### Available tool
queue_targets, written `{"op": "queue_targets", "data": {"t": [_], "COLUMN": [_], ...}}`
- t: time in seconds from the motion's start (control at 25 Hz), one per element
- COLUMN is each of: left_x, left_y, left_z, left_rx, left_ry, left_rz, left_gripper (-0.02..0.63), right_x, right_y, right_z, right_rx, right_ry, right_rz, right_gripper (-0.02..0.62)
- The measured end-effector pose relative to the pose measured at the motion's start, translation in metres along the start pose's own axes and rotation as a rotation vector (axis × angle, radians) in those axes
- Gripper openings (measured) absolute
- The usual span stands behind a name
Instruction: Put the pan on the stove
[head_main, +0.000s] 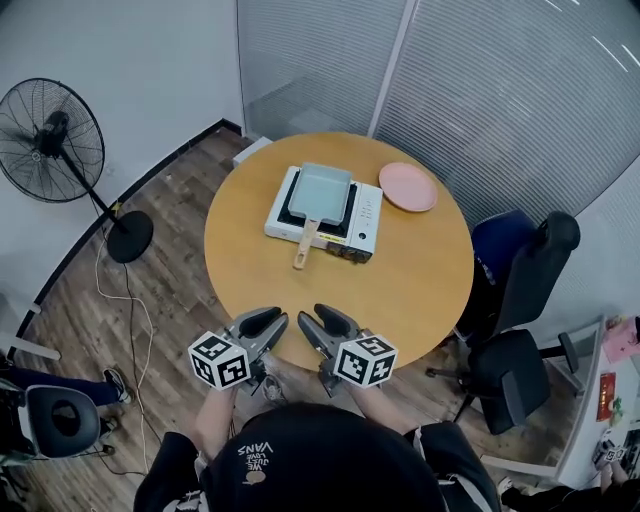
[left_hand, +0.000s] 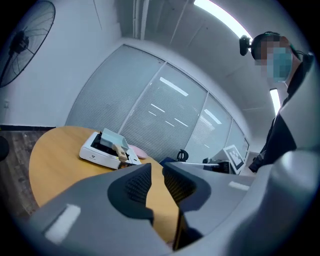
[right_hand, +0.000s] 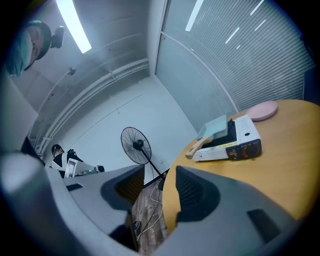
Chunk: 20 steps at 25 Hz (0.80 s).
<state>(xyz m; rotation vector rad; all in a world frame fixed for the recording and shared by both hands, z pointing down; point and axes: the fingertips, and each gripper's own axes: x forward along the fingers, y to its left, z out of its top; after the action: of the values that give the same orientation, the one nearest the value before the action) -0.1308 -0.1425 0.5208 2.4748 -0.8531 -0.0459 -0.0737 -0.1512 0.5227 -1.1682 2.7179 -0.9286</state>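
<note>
- You are holding the left gripper (head_main: 268, 322) at the near edge of the round table (head_main: 420, 285), its jaws nearly together and gripping nothing.
- The right gripper (head_main: 318, 322) beside it is standing spread and empty.
- The pan (head_main: 320, 192) is already sitting on the portable stove (head_main: 365, 215), well apart from both.
- The task is looking done, so you are probably only needing to stay clear.

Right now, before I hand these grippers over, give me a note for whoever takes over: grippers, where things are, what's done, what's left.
Left gripper: jaws nearly together, nothing between them, at the near table edge.
Right gripper: jaws apart, empty, beside the left.
Pan: sits on the stove, handle pointing toward you.
Plate: on the table, right of the stove.
Done: pan is on the stove.
Left: apparently nothing.
</note>
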Motion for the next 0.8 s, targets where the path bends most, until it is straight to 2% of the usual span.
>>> {"op": "queue_targets", "data": {"t": [0.16,0.44,0.56,0.8], "left_x": [0.002,-0.005,-0.012,-0.019], "left_y": [-0.019,-0.051,-0.059,-0.083], "left_z": [-0.014,-0.045,-0.054,-0.074], "left_rx": [0.016,0.033,0.051,0.046], "left_ry": [-0.013,-0.030,-0.050,-0.061], "left_rz": [0.070,0.181,0.227,0.215], "left_gripper": [0.084,0.038,0.014,0.011], "right_x": [-0.034,-0.086,-0.099,-0.118], "right_y": [-0.004,-0.017,-0.018,-0.012], "right_z": [-0.007,-0.032,-0.043,-0.064], "right_rx": [-0.030,-0.052,-0.057,-0.068], "right_ry": [0.028,0.062,0.073,0.104], "right_rz": [0.002,-0.023,-0.016,-0.008], "right_gripper": [0.189,0.065,0.043,0.025]}}
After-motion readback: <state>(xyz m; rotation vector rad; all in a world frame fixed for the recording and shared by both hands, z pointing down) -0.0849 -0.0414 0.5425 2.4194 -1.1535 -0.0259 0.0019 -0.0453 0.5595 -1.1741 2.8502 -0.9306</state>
